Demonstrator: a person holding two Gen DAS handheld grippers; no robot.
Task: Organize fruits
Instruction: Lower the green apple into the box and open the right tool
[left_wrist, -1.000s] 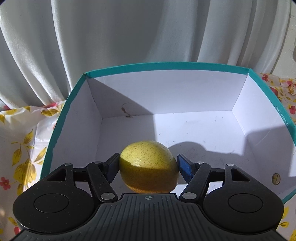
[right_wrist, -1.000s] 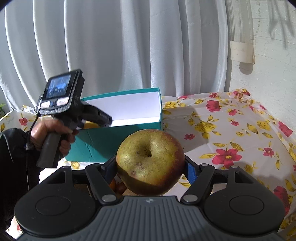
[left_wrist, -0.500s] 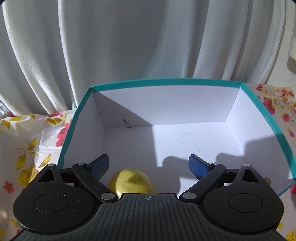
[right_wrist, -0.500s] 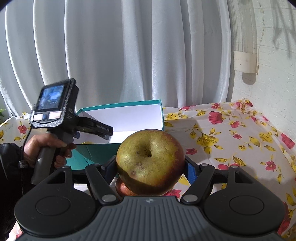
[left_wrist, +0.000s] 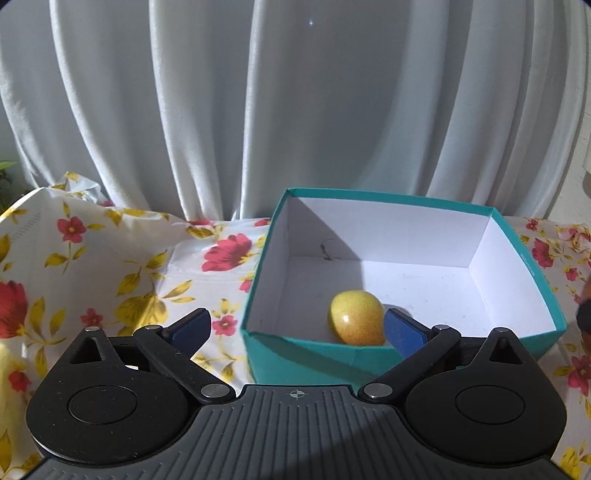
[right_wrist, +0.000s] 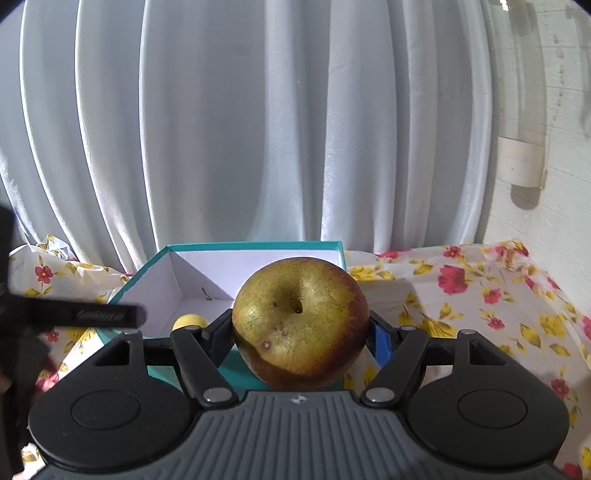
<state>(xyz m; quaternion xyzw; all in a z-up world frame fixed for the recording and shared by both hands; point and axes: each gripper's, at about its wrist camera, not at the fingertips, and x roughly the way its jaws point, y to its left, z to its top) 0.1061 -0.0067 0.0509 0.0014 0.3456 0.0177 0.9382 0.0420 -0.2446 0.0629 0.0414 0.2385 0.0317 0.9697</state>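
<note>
Russet-green skin with a reddish blush covers the apple (right_wrist: 300, 325), dimpled end toward the lens, clenched between the blue pads (right_wrist: 380, 341) of the right gripper (right_wrist: 300, 338) and held in front of the teal box (right_wrist: 236, 246). On the other side, the left gripper (left_wrist: 297, 330) is released, its fingers (left_wrist: 190, 328) spread wide with nothing between them. Past its right finger, a smooth yellow fruit (left_wrist: 356, 317) with fine speckles lies on the white floor of the box (left_wrist: 524, 254), near the front wall. The left wrist view shows the whole fruit and the box's floor; the right wrist view shows only its top (right_wrist: 190, 322) peeking over the box wall, and the left tool's dark, blurred body (right_wrist: 74, 315) at the edge. Flowered cloth (left_wrist: 110, 258) covers the table, white curtain (left_wrist: 295, 110) behind.
</note>
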